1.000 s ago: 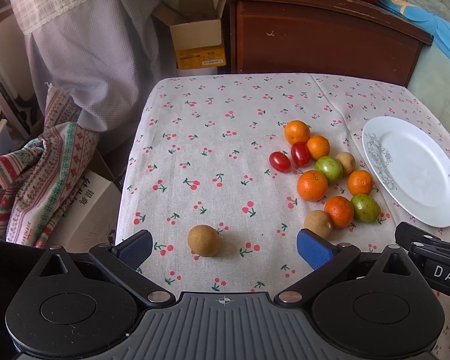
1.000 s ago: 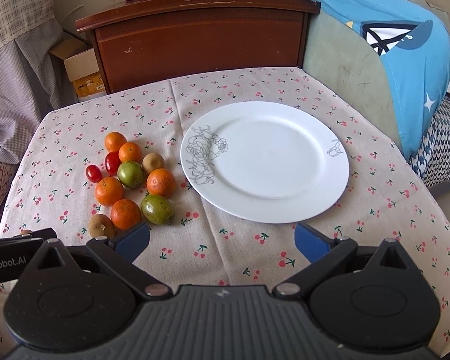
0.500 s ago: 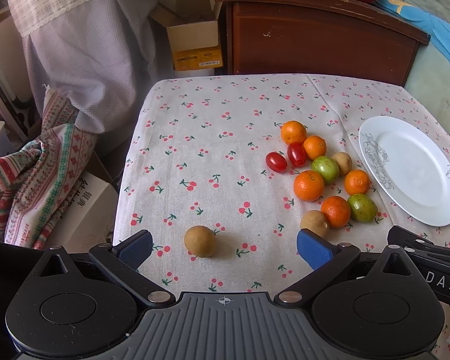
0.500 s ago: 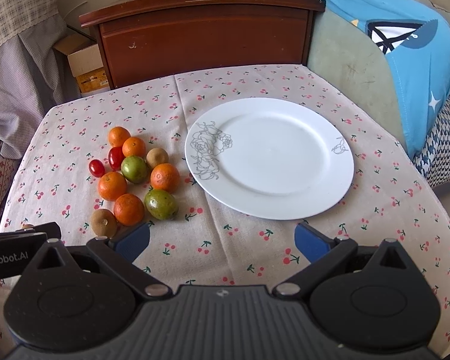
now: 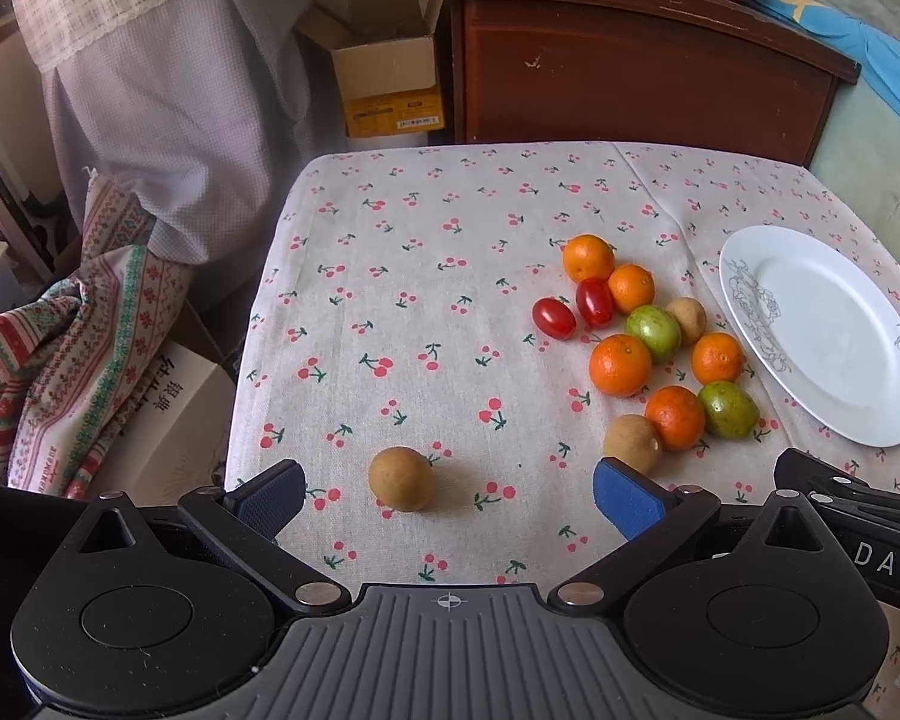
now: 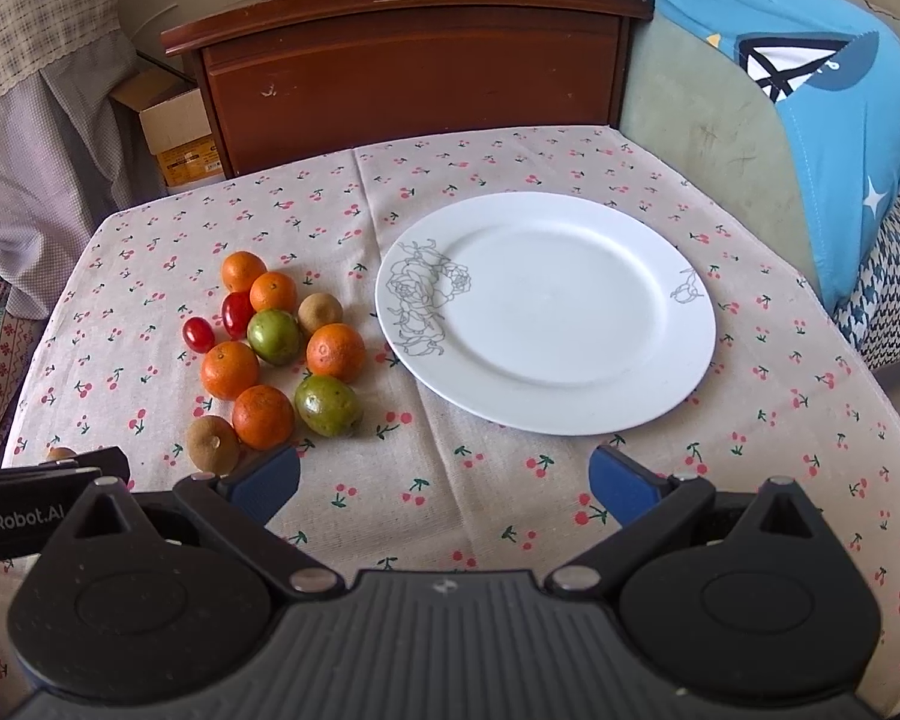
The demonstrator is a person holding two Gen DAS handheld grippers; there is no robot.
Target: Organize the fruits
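Left wrist view: left gripper (image 5: 447,495) hung low over the cherry-print tablecloth (image 5: 426,252), jaws spread wide, gripping nothing. A lone brown fruit (image 5: 401,478) sat on the cloth in the gap between the blue pads, nearer the left pad (image 5: 267,495), touching neither. Round, dull tan, matte skin. Well left of the white plate (image 5: 828,324).

Between that fruit and the plate lay the fruit cluster (image 5: 642,342): oranges, two red cherry tomatoes, two green fruits, two more brown ones, mostly touching. Nearest brown one sat just beyond the right pad (image 5: 627,501).

Right wrist view: right gripper (image 6: 444,483) likewise released, jaws wide, nothing held, aimed at the plate's (image 6: 546,312) near rim. Plate bare, grey rose print on its left side. Cluster (image 6: 276,348) just left of the plate; left pad (image 6: 264,486) covered cloth below the lowest orange. Wooden cabinet (image 6: 414,72) stood behind the plate.
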